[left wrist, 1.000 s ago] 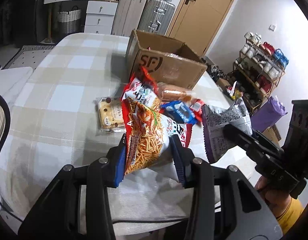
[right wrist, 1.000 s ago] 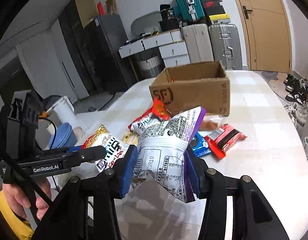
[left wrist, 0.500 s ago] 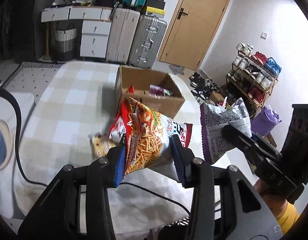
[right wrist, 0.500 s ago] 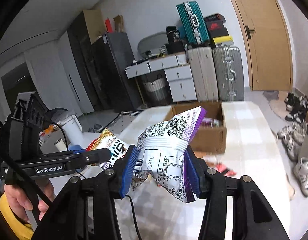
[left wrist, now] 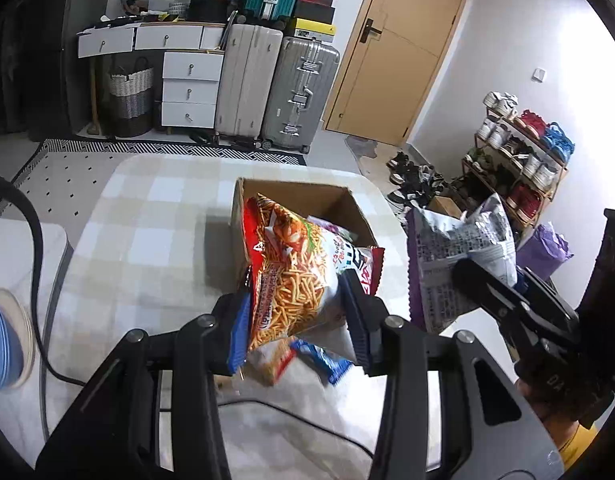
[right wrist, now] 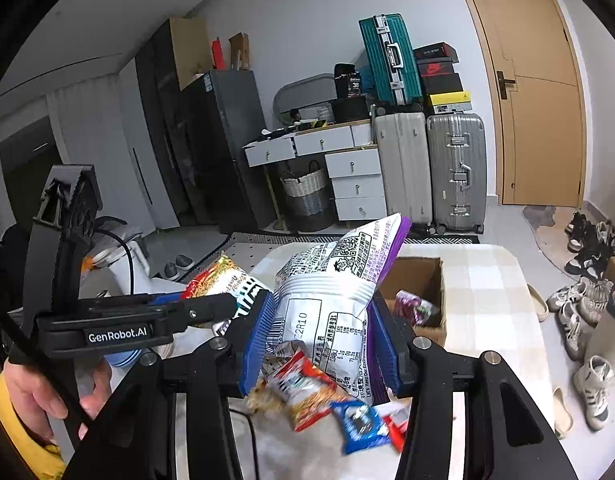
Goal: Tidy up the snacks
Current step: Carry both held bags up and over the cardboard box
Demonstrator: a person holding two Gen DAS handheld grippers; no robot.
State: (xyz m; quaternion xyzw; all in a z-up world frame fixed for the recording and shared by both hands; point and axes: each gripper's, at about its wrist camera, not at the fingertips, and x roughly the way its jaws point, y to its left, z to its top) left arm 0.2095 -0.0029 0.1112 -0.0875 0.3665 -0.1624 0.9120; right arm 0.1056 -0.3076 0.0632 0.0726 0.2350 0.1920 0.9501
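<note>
We are holding two crinkly snack bags up above the worktop (left wrist: 155, 240), which is wearing a soft checked cloth with rounded corners. In the left wrist view, lower centre, the left tool (left wrist: 297, 320) is nearly closed, its ribbed blue pads pinching a glossy red-and-orange bag of stick snacks (left wrist: 295, 276), which is puffed up and standing tall. To the right of that frame the right tool (left wrist: 463, 270) is showing side-on, clamped on a white-and-purple bag (left wrist: 455, 248) with a serrated edge. In the right wrist view that same tool (right wrist: 321, 340) is gripping the bag's (right wrist: 331, 304) pleated middle, jaws only partly apart. Behind both bags, mid-frame, an open cardboard box (left wrist: 327, 196) is sitting with stiff straight walls and a packet or two inside. Loose wrappers (right wrist: 339, 408) are lying blurred below the pads. Bare cloth is stretching wide on the box's left, and the worktop's far rim is curving off towards the patterned rug (left wrist: 59, 168).
</note>
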